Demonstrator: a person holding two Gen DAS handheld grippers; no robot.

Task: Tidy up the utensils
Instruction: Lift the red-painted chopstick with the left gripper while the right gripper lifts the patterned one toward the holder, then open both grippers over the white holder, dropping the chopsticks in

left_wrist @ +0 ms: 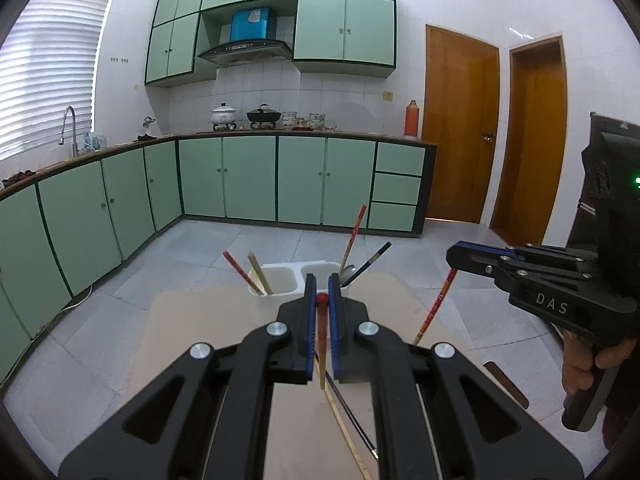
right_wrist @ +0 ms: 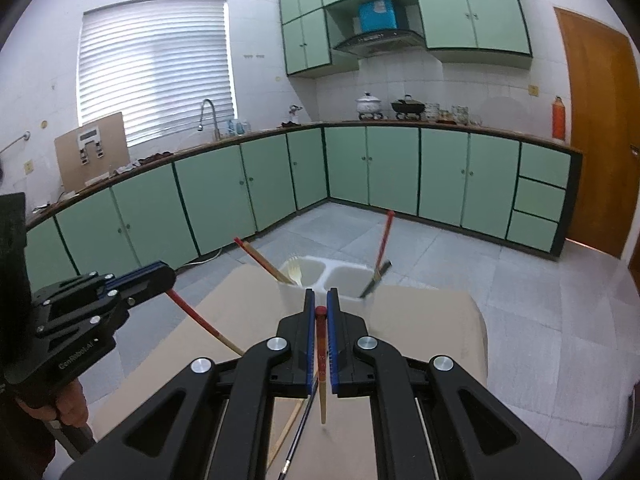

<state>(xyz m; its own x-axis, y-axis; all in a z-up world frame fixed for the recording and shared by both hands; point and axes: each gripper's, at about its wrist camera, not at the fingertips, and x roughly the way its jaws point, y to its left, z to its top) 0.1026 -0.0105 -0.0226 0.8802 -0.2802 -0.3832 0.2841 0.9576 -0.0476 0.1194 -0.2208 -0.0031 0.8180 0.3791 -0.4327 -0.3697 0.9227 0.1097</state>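
Note:
My left gripper is shut on a red chopstick, which hangs tip down above the beige table. My right gripper is likewise shut on a second red chopstick. Each shows in the other's view: the right gripper with its chopstick, and the left gripper with its chopstick. Just ahead stands a white two-compartment holder. It holds chopsticks, a spoon and a fork.
A beige chopstick and a black chopstick lie loose on the table under the grippers. A person's hand grips the right handle. Green kitchen cabinets and a tiled floor lie beyond the table's far edge.

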